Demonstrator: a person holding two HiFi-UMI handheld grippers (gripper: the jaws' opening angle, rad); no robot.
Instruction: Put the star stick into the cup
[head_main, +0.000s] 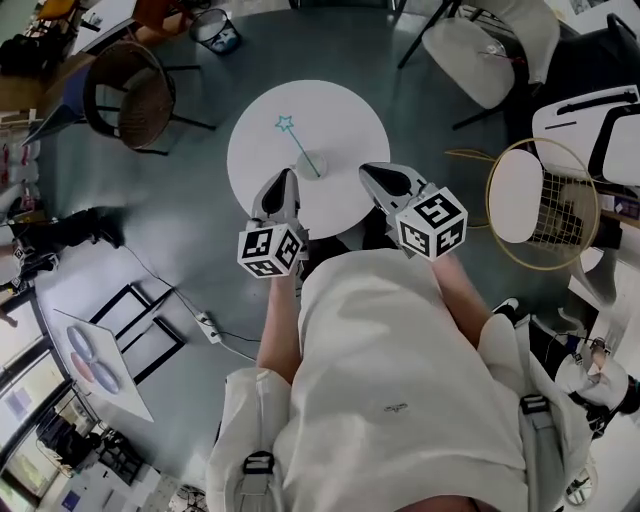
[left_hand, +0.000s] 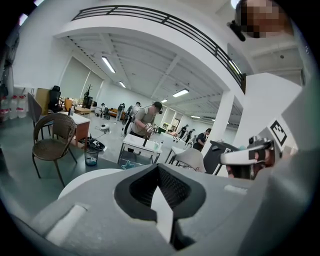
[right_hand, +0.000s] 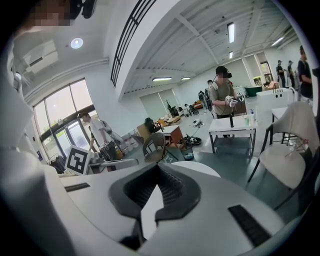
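A round white table (head_main: 340, 120) stands in front of me. On it is a small clear cup (head_main: 311, 163), seen from above. The star stick (head_main: 297, 148), thin and teal with a star outline at its far end (head_main: 285, 123), runs slanting across the cup's mouth; I cannot tell how deep it sits. My left gripper (head_main: 284, 186) and right gripper (head_main: 374, 176) hover at the table's near edge, either side of the cup and apart from it, both shut and empty. The star peeks above the jaws in the left gripper view (left_hand: 128, 164) and the right gripper view (right_hand: 167, 159).
A wicker chair (head_main: 130, 95) and a bin (head_main: 215, 30) stand at the far left. A white chair (head_main: 480, 55) is at the far right, a round wire chair (head_main: 540, 205) to the right. A power strip (head_main: 208, 327) lies on the floor. Other people work at distant tables.
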